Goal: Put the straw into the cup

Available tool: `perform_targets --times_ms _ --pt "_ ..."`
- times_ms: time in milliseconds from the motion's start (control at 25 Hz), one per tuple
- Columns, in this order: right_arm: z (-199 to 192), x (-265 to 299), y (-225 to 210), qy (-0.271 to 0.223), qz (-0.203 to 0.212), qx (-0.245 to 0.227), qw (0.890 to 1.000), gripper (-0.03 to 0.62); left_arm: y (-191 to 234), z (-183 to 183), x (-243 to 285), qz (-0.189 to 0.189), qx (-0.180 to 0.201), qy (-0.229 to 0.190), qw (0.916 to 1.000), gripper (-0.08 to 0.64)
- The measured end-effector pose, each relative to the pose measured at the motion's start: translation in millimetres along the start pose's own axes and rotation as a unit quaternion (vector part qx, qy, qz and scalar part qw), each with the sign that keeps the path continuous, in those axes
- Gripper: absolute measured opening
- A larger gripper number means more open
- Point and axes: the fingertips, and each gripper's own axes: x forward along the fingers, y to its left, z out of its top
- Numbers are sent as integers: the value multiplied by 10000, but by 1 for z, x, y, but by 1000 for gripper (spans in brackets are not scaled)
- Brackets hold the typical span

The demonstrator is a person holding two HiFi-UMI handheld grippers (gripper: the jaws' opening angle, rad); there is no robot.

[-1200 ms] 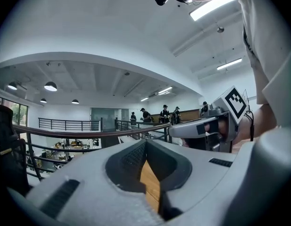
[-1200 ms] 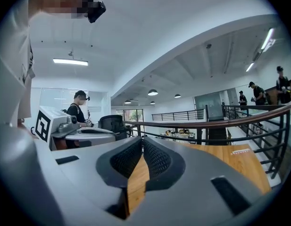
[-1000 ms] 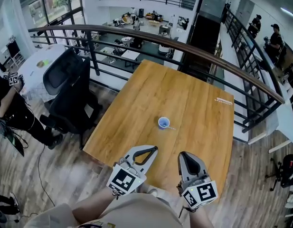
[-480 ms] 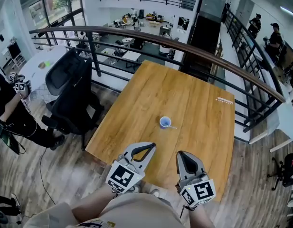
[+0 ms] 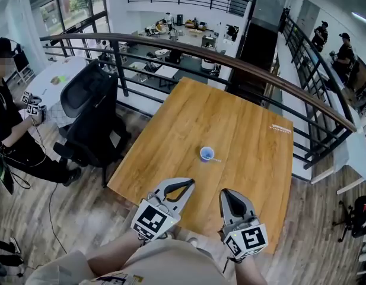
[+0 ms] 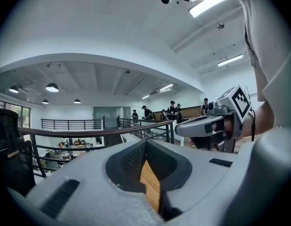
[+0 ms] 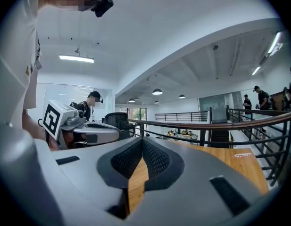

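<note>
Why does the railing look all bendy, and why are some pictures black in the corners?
Head view: the wide lens bows the railing into an arc. Left gripper view: stronger fisheye bend, black round corners, a ceiling light glaring white. Right gripper view: same bend and dark corners.

Left gripper (image 5: pixel 190 183), right gripper (image 5: pixel 226 193) side by side, fingers (image 7: pixel 157 159) together

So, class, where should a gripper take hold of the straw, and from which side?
Probably take the straw near its free end, away from the cup, from above, jaws across it: it lies flat on the table, one end by the cup.
</note>
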Motion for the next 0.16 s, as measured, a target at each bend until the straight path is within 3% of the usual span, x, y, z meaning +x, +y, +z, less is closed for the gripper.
perform_targets --times_ms 160 --pt "2 -2 1 -14 -12 23 10000 21 -1 2 -1 -27 39 50 10000 14"
